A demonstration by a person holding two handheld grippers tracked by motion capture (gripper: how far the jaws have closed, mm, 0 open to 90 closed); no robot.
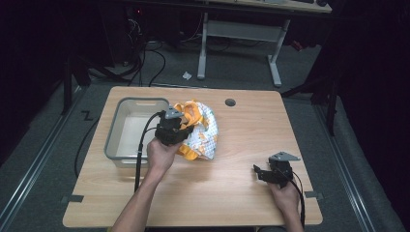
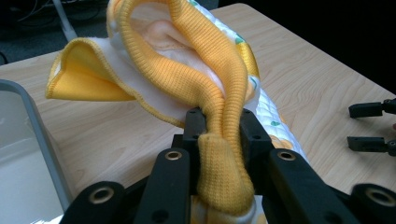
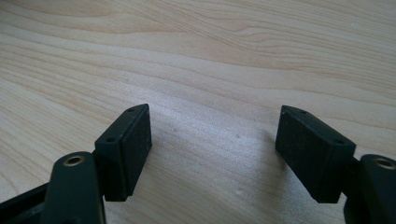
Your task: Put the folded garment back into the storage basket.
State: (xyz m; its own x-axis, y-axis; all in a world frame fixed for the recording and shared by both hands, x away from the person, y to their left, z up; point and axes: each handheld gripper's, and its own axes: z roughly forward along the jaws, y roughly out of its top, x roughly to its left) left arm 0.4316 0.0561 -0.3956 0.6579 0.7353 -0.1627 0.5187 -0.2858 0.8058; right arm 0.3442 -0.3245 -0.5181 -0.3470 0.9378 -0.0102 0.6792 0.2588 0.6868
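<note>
A small padded garment (image 1: 202,131), white with a printed pattern and yellow-orange ribbed trim, lies bunched on the wooden table (image 1: 256,130) just right of a grey bin (image 1: 112,140). My left gripper (image 1: 186,127) is at its left side, shut on the ribbed yellow band (image 2: 219,93), which runs up between the jaws (image 2: 223,123) and loops over the lifted cloth. My right gripper (image 1: 258,171) rests low near the table's front right, open with bare wood between its pads (image 3: 212,149). It also appears far off in the left gripper view (image 2: 369,126).
The grey bin's rim (image 2: 28,116) is close on the left of the held garment, and its inside looks bare. A round cable hole (image 1: 230,102) sits near the table's far edge. Desk legs and cables stand on the floor beyond.
</note>
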